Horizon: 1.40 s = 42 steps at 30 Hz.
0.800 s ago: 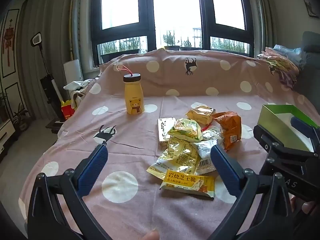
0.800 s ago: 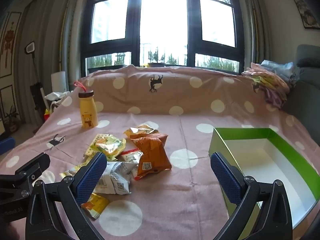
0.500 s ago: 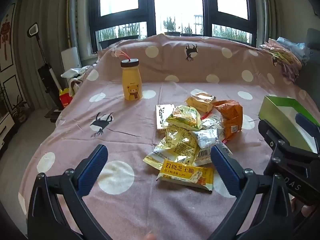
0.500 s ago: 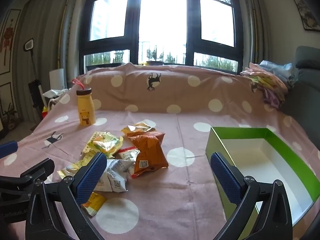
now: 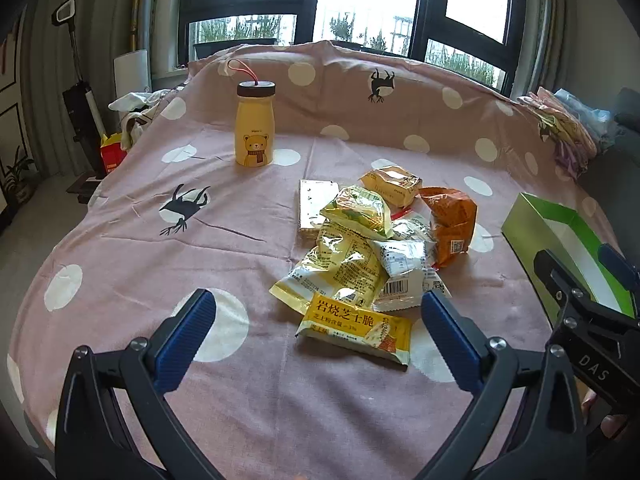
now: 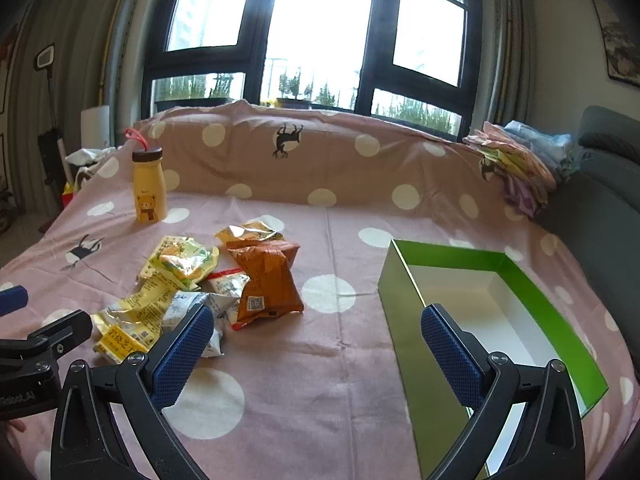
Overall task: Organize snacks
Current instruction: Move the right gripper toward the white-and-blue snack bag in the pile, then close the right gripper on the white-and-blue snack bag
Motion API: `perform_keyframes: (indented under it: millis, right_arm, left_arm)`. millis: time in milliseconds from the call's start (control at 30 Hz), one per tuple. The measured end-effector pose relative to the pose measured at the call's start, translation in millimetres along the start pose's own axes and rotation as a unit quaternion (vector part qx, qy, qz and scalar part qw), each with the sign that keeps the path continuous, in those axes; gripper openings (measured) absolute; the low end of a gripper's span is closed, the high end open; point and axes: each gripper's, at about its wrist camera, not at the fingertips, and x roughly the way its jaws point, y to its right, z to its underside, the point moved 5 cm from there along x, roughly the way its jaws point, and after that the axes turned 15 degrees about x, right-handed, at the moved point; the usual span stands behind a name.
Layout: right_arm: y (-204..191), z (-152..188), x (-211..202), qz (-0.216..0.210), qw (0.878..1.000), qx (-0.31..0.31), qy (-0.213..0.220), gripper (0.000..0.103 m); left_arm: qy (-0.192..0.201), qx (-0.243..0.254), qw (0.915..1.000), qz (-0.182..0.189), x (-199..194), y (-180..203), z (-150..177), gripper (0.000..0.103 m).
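Observation:
A pile of snack packets lies on the pink dotted cloth, also seen in the right wrist view. The nearest is a yellow packet with Chinese print. An orange packet lies at the pile's right. My left gripper is open and empty, hovering just in front of the yellow packet. My right gripper is open and empty, between the pile and the green box. The box is open and white inside; its corner shows in the left wrist view.
A yellow bear bottle stands at the back left. Folded clothes lie at the back right beside a grey sofa. A vacuum stands on the floor left of the table.
Both grippers have moved forward and slightly down toward the table; the snack pile and the box appear closer. Both stay open and empty.

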Motion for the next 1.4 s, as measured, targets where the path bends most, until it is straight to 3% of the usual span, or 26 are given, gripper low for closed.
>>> perform_keyframes:
  millis: [133,333,467,533,667,767,900,1000,1100,1167,1200,1300,1333,1400]
  right_arm:
    - [4.6,2.1,-2.6,-0.001,1.000,0.006,-0.006,0.103]
    - [9.3,0.5,-1.0,-0.017,0.999,0.028,-0.015,0.103]
    - [10.1,-0.5,10.2,-0.046,0.997,0.052,-0.044,0.103]
    - [8.3,-0.8,17.8,-0.060,0.995,0.056,-0.063,0.103]
    - [-1.2,-0.1,34.6,-0.099,0.988,0.048,-0.109,0.103]
    - [-7.0,-5.0,45.1,-0.107,0.984,0.047,-0.134,0.103]
    - [-16.6,-10.0,54.5,-0.147,0.975,0.051,-0.157,0.103]
    - [-26.4,-4.3,69.2,-0.177,0.958,0.063,-0.216,0.103]
    - [-29.5,-0.6,82.2,-0.221,0.927,0.111,-0.281,0.103]
    - [-30.3,-0.1,89.6,-0.228,0.916,0.138,-0.301,0.103]
    - [-31.9,0.2,92.7,-0.225,0.914,0.138,-0.308,0.103]
    - [-40.3,4.6,98.1,-0.201,0.917,0.100,-0.329,0.103]
    - [-42.5,7.6,100.1,-0.206,0.912,0.095,-0.341,0.103]
    - [-45.5,14.7,104.4,-0.234,0.891,0.110,-0.372,0.103]
  left_arm:
    - [0.010,-0.046,0.9986,0.023,-5.7,-8.2,3.2,0.103]
    - [-0.003,0.017,0.9981,-0.059,-6.5,-11.2,-2.9,0.103]
    - [0.004,0.011,0.9998,0.015,-0.9,-3.6,-11.7,0.103]
    - [-0.019,0.011,0.9991,0.036,7.7,0.6,-12.8,0.103]
    - [-0.056,-0.002,0.9976,0.042,26.5,4.0,-10.2,0.103]
    - [-0.058,-0.029,0.9969,0.044,32.0,-1.7,-11.9,0.103]
    - [-0.058,-0.016,0.9978,0.028,38.2,-7.6,-22.1,0.103]
    - [-0.096,-0.003,0.9929,0.071,56.7,-4.8,-28.4,0.102]
    - [-0.096,-0.013,0.9874,0.125,67.4,-4.9,-28.9,0.102]
    - [-0.096,-0.022,0.9822,0.160,70.4,-2.3,-25.1,0.102]
    - [-0.098,-0.018,0.9810,0.167,70.4,0.9,-22.6,0.102]
    - [-0.098,0.031,0.9856,0.135,71.3,14.6,-21.2,0.102]
    - [-0.100,0.047,0.9857,0.127,73.4,20.3,-21.6,0.102]
    - [-0.106,0.070,0.9824,0.137,80.4,32.3,-22.6,0.102]
